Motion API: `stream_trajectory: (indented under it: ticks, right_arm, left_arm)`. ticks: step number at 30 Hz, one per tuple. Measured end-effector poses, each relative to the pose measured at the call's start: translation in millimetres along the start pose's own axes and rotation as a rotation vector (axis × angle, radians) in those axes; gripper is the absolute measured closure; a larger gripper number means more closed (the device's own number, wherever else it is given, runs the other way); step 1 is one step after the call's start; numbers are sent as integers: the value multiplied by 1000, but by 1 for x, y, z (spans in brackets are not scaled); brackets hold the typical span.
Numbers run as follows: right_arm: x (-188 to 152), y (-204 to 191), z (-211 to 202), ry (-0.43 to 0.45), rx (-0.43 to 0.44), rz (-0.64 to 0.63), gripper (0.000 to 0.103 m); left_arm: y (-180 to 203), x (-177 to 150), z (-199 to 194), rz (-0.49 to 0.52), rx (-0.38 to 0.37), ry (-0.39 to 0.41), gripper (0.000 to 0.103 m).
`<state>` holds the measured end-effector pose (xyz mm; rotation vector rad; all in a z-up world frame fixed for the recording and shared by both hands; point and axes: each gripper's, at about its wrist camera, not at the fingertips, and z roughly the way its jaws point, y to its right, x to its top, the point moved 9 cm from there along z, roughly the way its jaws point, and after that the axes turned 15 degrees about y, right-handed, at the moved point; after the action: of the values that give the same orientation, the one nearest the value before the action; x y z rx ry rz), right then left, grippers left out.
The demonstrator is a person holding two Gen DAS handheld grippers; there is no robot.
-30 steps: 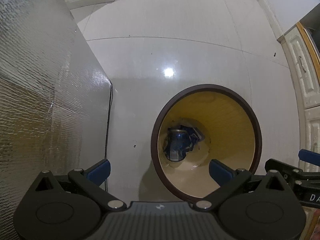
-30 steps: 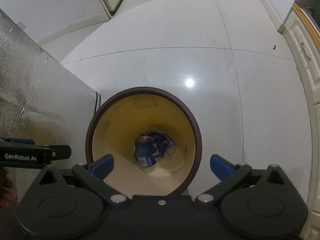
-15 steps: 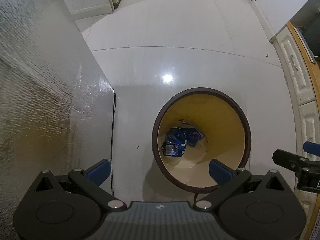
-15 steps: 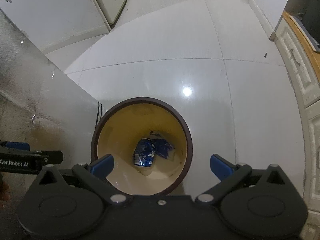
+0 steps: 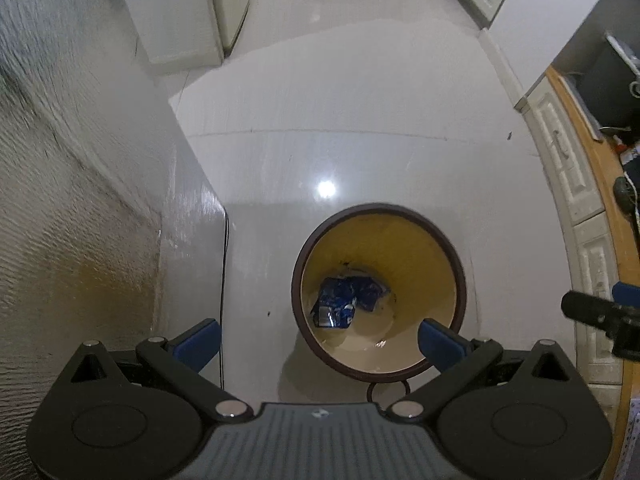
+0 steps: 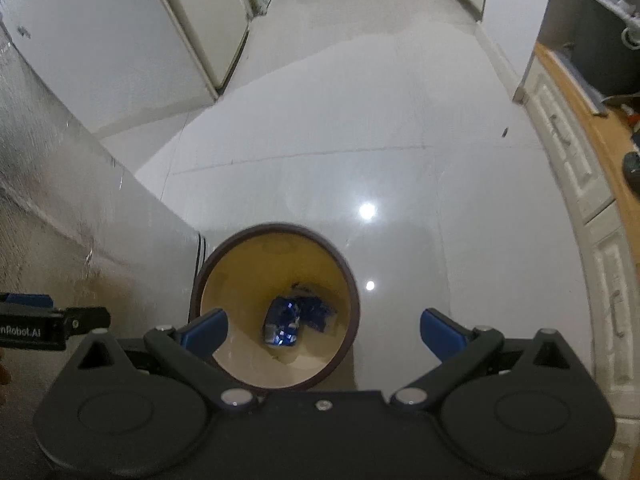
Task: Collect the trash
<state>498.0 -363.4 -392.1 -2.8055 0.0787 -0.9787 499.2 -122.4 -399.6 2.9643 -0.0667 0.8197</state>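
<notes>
A round bin (image 5: 448,248) with a dark brown rim and yellow inside stands on the white floor below both grippers; the right wrist view shows the same bin (image 6: 240,264). At its bottom lie a crushed blue can (image 5: 334,308) and a blue wrapper (image 5: 370,294), seen again as the can (image 6: 282,322) and wrapper (image 6: 318,312). My left gripper (image 5: 318,338) hangs high above the bin, open and empty. My right gripper (image 6: 324,330) is also open and empty, to the right of the left one.
A tall silver textured panel (image 5: 80,200) rises at the left, close to the bin, with a thin black cable (image 5: 223,272) along its edge. White cabinets with a wooden top (image 5: 588,184) line the right side. White tiled floor (image 6: 340,120) stretches ahead toward a white appliance (image 6: 120,32).
Both grippers have risen away from the bin, which now looks smaller and lower in both views. More of the room shows. Both stay open and empty.
</notes>
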Motion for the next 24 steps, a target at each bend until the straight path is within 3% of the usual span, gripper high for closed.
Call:
stream_trajectory:
  ticks: [11, 24]
  right_arm:
    - [39, 0, -66, 191, 28, -65, 0]
    - [108, -31, -159, 458, 123, -69, 0]
  left_arm:
    - [21, 49, -73, 1, -28, 233, 0]
    - [15, 103, -205, 5, 19, 509, 0]
